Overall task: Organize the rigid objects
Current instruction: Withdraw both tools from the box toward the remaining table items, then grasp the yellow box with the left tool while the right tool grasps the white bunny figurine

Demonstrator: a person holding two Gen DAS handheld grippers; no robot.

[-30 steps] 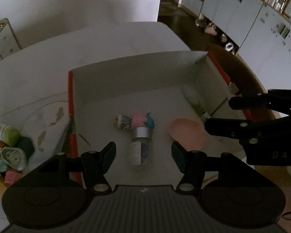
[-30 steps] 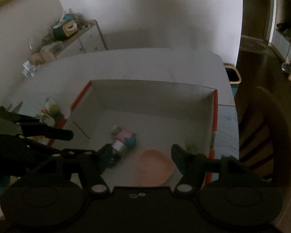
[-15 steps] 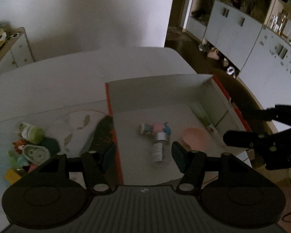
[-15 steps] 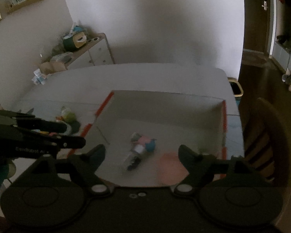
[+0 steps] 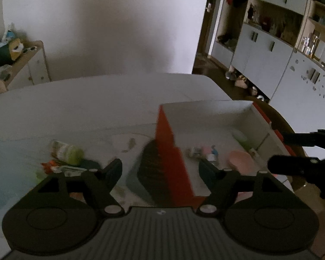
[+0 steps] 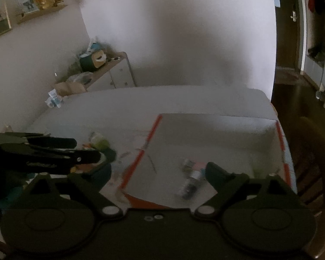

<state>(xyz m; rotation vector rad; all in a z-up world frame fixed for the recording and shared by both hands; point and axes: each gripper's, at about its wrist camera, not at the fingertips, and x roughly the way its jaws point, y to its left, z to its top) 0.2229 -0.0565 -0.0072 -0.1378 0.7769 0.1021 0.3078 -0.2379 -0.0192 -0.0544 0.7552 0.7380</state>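
A white cardboard box with orange edges (image 5: 208, 112) (image 6: 216, 125) stands on the table. Inside lie a small jar with a silver lid (image 5: 211, 158) (image 6: 189, 183), a pink and blue toy (image 5: 208, 150) (image 6: 199, 165), a pink oval dish (image 5: 240, 159) and a green tube (image 5: 240, 137). Left of the box lies a pile of small items with a green-capped bottle (image 5: 65, 150) (image 6: 99, 142). My left gripper (image 5: 160, 171) is open and empty above the box's left wall. My right gripper (image 6: 160, 171) is open and empty over the box's near left part.
The table (image 5: 86, 104) reaches back to a white wall. A side cabinet with clutter (image 6: 106, 71) stands at the far left. A wooden chair (image 6: 314, 162) is right of the box. Cupboards (image 5: 270, 60) line the right side of the room.
Both grippers have drawn back, risen and swung left, so the box now looks smaller and sits further right. The pile of small items has come into view. Both stay open.
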